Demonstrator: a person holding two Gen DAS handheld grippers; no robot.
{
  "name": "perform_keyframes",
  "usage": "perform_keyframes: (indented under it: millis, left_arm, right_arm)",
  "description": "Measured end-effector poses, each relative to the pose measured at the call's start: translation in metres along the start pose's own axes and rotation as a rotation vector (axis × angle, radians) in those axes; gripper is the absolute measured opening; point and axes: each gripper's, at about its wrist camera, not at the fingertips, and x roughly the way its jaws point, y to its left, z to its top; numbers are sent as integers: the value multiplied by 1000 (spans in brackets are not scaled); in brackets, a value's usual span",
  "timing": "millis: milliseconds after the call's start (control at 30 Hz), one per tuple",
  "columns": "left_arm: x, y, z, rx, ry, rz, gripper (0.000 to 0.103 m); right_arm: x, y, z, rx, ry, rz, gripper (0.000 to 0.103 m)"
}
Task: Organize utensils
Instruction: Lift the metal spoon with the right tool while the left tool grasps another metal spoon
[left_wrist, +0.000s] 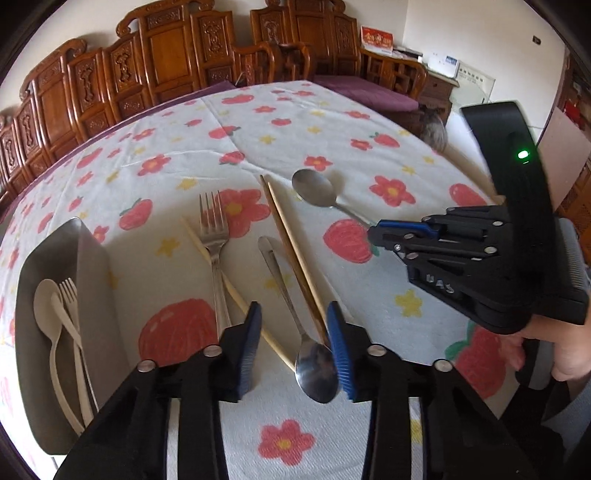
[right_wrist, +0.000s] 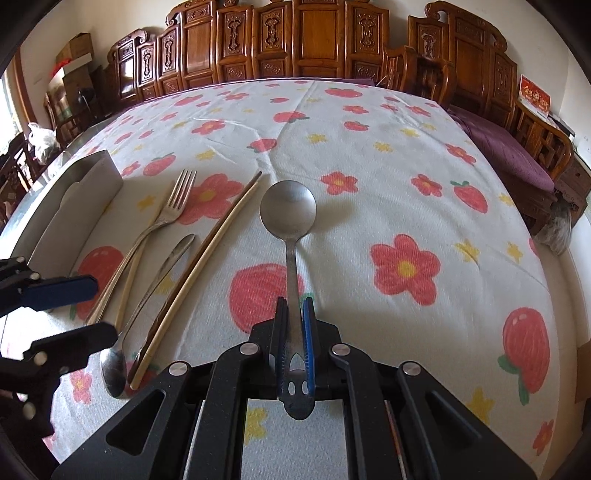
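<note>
Gripping: right gripper (right_wrist: 294, 325) jaws were clamped on big spoon (right_wrist: 288, 210) handle, bowl low over table (right_wrist: 369, 155) | left gripper (left_wrist: 293, 347) jaws partly open around small spoon (left_wrist: 317, 371), chopsticks (left_wrist: 291, 247) touching | risk: snagging chopsticks, spoon slipping short of tray (left_wrist: 92, 258).

fork (left_wrist: 213, 236) left of chopsticks (left_wrist: 291, 243) | tray (left_wrist: 92, 266) far left

Both cams ride the grippers, tilted steeply down, close over the tablecloth (left_wrist: 332, 122). Left wrist cam looks over its own fingers toward the carved wooden chairs (left_wrist: 155, 59), tray (left_wrist: 92, 266) at left edge. Right wrist cam sits to its right, facing same way. Shared: metal fork (left_wrist: 213, 229), chopsticks (left_wrist: 284, 229), both spoons.
</note>
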Motion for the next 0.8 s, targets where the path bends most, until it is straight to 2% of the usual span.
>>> perform_keyframes:
  millis: [133, 300, 433, 700, 733, 800]
  left_arm:
    - [13, 3, 0, -25, 44, -31, 24]
    - [26, 5, -3, -39, 97, -29, 18]
    - [27, 7, -3, -35, 103, -14, 3]
    - [8, 14, -3, -39, 68, 11, 3]
    - [3, 16, -2, -41, 57, 12, 3]
    - [-7, 20, -1, -47, 37, 22, 3]
  right_arm:
    - [2, -1, 1, 1, 4, 2, 11]
    - [4, 0, 6, -11, -5, 6, 11]
    - [12, 1, 14, -36, -8, -4, 11]
    - [20, 1, 25, -51, -23, -18, 11]
    - [20, 2, 25, -51, -22, -19, 8]
    - [20, 2, 25, -55, -18, -15, 7]
